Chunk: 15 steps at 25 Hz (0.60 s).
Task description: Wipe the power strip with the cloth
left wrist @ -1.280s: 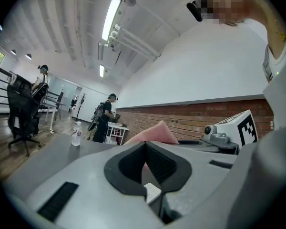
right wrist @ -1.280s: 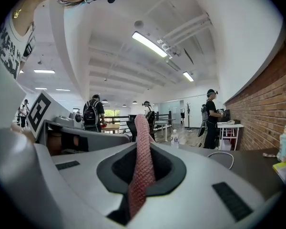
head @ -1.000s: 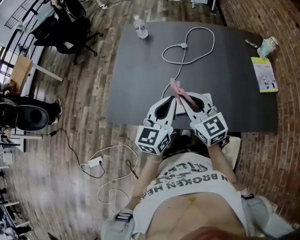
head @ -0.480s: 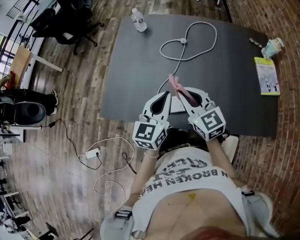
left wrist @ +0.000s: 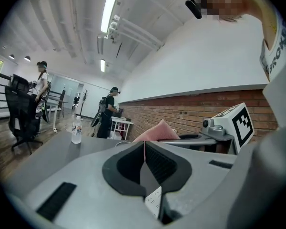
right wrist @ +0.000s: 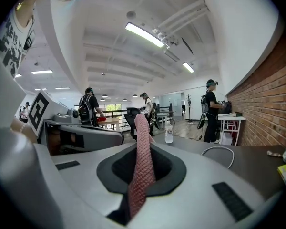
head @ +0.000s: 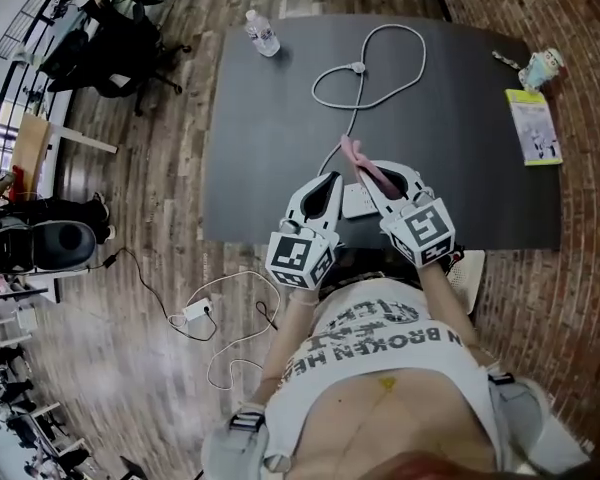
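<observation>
The right gripper (head: 372, 180) has its fingers pinched tight on the pink cloth (head: 354, 155), which sticks out past the tips (a limp strip). The left gripper (head: 327, 181) is closed on nothing. Both hang over the near edge of the dark table (head: 270, 148). The white power strip (head: 357, 204) lies on the table between them.

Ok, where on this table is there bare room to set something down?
Bare: the table left of the cable, from the water bottle to the near edge, and the stretch between the cable and the booklet. Crowded: the near edge at centre, where the power strip, the cloth, the left hand-held gripper and the right hand-held gripper bunch together.
</observation>
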Each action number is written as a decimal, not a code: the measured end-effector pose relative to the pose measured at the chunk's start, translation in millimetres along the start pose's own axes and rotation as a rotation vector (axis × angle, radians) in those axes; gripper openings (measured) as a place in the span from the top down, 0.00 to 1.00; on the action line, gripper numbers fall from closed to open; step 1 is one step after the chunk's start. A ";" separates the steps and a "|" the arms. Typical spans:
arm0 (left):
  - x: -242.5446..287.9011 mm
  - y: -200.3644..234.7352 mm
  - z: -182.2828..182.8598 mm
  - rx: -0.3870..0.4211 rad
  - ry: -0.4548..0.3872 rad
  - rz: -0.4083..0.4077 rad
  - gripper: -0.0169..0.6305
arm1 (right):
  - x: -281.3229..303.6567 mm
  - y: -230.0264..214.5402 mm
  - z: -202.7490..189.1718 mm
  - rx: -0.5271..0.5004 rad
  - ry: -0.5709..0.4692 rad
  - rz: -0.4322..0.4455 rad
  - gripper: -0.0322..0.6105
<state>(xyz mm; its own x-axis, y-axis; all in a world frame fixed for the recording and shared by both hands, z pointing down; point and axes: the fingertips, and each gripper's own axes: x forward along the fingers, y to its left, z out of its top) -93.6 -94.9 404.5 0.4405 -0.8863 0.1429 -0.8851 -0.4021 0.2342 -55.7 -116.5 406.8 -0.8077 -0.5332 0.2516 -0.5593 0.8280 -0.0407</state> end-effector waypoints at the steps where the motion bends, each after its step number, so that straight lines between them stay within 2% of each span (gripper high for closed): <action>1: -0.2 1.8 -2.4 0.006 0.009 -0.008 0.97 | 2.4 0.8 -2.8 -0.003 0.010 -0.002 0.92; 10: -0.8 28.8 -47.0 -0.005 0.114 -0.033 0.96 | 22.6 0.8 -46.1 0.043 0.129 -0.029 0.92; 15: -0.1 36.0 -80.3 -0.034 0.194 -0.079 0.96 | 32.0 0.5 -72.6 0.051 0.202 -0.034 0.92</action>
<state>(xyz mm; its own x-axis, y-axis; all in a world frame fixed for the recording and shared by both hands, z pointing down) -113.5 -90.8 490.1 0.5317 -0.7901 0.3049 -0.8427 -0.4576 0.2837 -68.3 -120.6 485.1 -0.7374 -0.5107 0.4421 -0.5983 0.7976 -0.0767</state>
